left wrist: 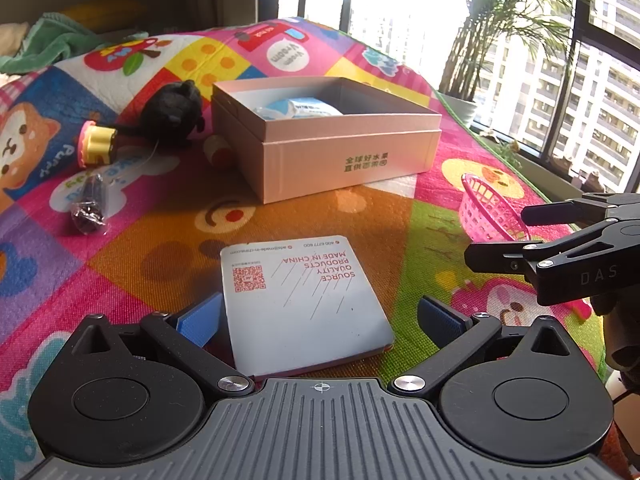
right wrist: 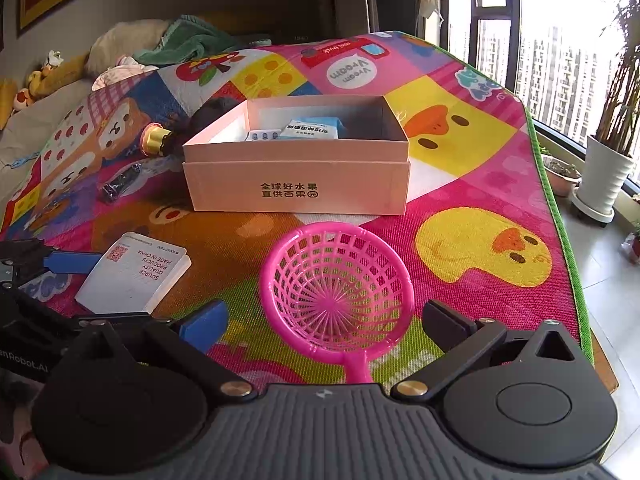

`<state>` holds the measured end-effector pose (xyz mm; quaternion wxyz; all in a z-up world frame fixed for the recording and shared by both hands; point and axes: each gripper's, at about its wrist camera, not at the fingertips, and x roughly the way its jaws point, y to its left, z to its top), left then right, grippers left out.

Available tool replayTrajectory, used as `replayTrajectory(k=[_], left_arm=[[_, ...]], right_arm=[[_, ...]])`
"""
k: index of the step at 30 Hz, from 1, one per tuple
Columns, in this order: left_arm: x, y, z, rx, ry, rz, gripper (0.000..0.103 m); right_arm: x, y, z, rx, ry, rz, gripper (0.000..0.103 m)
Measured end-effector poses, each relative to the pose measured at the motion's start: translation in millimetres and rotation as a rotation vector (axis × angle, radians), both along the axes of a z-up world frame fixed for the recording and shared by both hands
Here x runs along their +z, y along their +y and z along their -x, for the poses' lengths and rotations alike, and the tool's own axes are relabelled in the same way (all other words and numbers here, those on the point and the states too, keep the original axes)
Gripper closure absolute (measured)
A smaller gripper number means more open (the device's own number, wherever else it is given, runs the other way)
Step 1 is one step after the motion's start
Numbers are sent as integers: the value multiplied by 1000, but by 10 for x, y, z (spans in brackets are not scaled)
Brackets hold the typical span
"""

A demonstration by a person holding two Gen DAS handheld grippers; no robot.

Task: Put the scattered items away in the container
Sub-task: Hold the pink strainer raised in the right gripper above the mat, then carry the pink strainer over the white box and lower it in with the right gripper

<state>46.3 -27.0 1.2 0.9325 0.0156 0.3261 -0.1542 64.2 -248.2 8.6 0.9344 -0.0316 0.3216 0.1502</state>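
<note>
Two items inside: a blue-and-white packet (right wrist: 314, 130) and a blister strip (right wrist: 263, 135) are lying in the pink box (right wrist: 296, 184), which is sitting open at centre frame in both views.
White booklet (left wrist: 304, 304): lying flat on the mat at lower centre of the left view, between the spread fingers of the left gripper (left wrist: 320, 320); contact is not showing.
Pink basket (right wrist: 336, 292): resting upright at centre of the right view, its handle pointing toward the camera and passing between the wide-open fingers of the right gripper (right wrist: 324, 320); nothing is being held.
Black plush (left wrist: 172, 112): lying just left of the box, at upper left of the left view.
Yellow-and-pink toy (left wrist: 96, 146): lying beside the plush, further left.
Dark wrapped bundle (left wrist: 90, 204): lying apart at left, below the toy.
Play mat (right wrist: 480, 184): covering the whole surface, brightly patterned.
Potted plant (right wrist: 612, 128): standing at the right edge by the window.
</note>
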Motion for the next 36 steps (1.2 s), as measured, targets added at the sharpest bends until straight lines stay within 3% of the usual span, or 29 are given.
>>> replayTrajectory(k=[18, 25, 27, 29, 34, 36], left_arm=[[-2, 4, 2, 1, -1, 7, 0], [-5, 2, 2, 1, -1, 3, 0], [-6, -2, 3, 2, -1, 0, 0], [-7, -7, 4, 2, -1, -4, 0], [9, -15, 21, 31, -2, -5, 0], [17, -77, 5, 42, 10, -45, 0]], right_arm=[[7, 53, -160, 19, -20, 3, 0], [-28, -127, -233, 16, 23, -45, 0], [-33, -147, -226, 32, 26, -51, 5], [-36, -149, -214, 47, 29, -55, 20], [-25, -125, -144, 47, 0, -54, 20], [-20, -115, -98, 51, -12, -48, 20]])
